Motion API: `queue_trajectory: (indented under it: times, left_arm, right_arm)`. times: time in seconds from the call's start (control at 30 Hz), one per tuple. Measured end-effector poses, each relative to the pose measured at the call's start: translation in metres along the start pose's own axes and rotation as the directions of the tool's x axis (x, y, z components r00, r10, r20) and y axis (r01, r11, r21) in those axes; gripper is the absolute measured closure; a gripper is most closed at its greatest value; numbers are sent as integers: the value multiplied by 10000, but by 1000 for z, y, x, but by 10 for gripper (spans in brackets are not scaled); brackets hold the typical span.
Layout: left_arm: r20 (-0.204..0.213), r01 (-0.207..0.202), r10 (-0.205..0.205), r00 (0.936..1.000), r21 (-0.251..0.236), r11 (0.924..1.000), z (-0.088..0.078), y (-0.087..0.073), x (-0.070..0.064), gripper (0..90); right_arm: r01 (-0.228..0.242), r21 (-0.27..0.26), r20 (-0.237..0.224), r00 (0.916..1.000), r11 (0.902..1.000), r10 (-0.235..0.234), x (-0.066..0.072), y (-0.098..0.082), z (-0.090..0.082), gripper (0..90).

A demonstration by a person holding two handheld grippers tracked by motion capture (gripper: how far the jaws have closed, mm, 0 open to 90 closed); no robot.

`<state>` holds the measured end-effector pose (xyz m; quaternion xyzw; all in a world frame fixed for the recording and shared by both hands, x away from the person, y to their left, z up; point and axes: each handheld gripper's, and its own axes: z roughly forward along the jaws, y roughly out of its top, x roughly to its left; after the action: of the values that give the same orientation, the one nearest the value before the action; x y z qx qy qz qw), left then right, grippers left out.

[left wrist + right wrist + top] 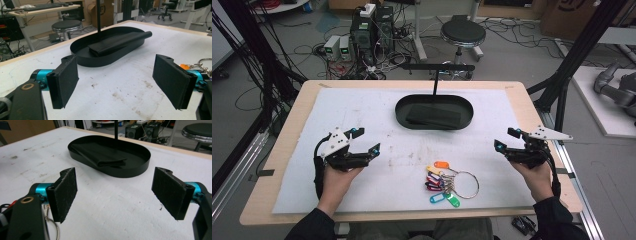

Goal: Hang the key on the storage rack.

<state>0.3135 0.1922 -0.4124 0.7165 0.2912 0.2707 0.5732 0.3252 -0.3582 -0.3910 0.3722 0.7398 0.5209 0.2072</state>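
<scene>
Two hands, well apart, hold the left gripper [368,140] and right gripper [503,138] — jaws wide, nothing between.

Glossy plastic tags [439,182] on a metal ring [466,184] (matt black tray [434,126]).

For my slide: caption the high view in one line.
Two open hand-held grippers, left and right, flank a key ring before a black tray.
</scene>
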Motion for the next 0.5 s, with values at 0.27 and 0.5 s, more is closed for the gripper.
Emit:
queue_trajectory:
  times: [0.27,0.5]
  left_arm:
    - [-109,-62,62,9999,12,10000,-2,0,-1,208]
    - [-104,-95,95,9999,-4,10000,-1,0,-1,210]
  right_arm:
    - [19,214,-439,9990,9998,-9,16,-14,-7,417]
    - [189,1177,-604,9981,9929,-119,34,-22,-3,505]
